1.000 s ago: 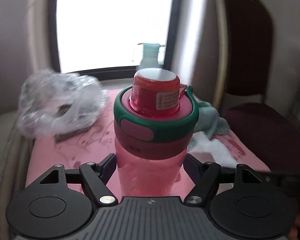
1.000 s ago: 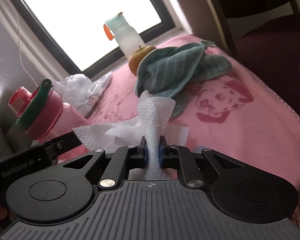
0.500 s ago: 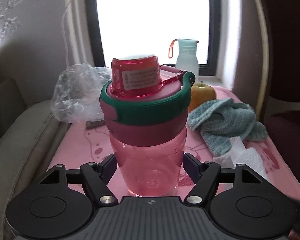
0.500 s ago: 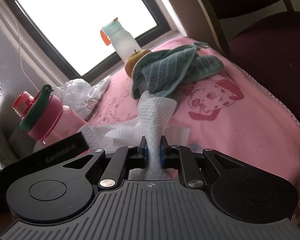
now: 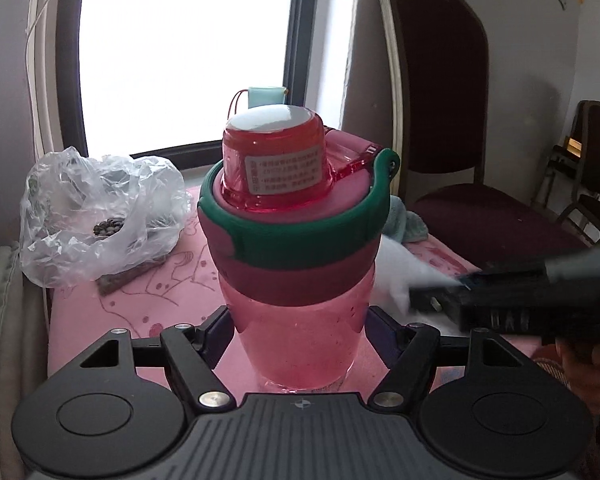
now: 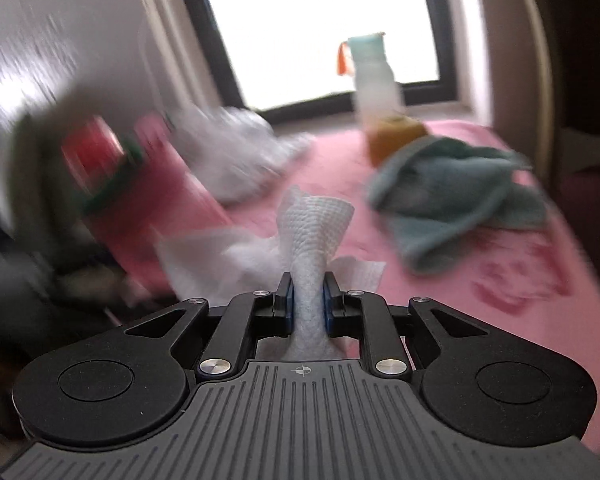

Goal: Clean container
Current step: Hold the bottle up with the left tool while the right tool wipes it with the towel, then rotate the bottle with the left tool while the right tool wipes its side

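The left gripper (image 5: 298, 320) has the pink bottle (image 5: 296, 272) clamped low on its clear body, one finger pressed to each side, and holds it upright over the pink blanket (image 5: 148, 300). The bottle's green band (image 5: 300, 236) rings the lid, and the red cap (image 5: 274, 164) on top carries a white label facing us. Over on its right, the right gripper (image 6: 307, 306) is clenched on a wad of white paper towel (image 6: 314, 224), which fans out above the pads and spills to both sides. From the left wrist camera that gripper shows as a dark blurred bar (image 5: 520, 304) just beside the bottle, with the towel (image 5: 396, 268) at the bottle's right flank; whether paper touches plastic I cannot tell through the blur. The right wrist view is smeared, the bottle (image 6: 140, 200) only a pink and red streak at left. Behind, a crumpled plastic bag (image 5: 96, 208) with something dark inside sits on the blanket's left. A teal cloth (image 6: 456, 200) lies bunched at right, with an apple (image 6: 396, 136) just behind it, and a pale bottle (image 6: 374, 72) with a mint lid stands by the window (image 5: 184, 52). A dark chair (image 5: 452, 92) stands beside the blanket at right.
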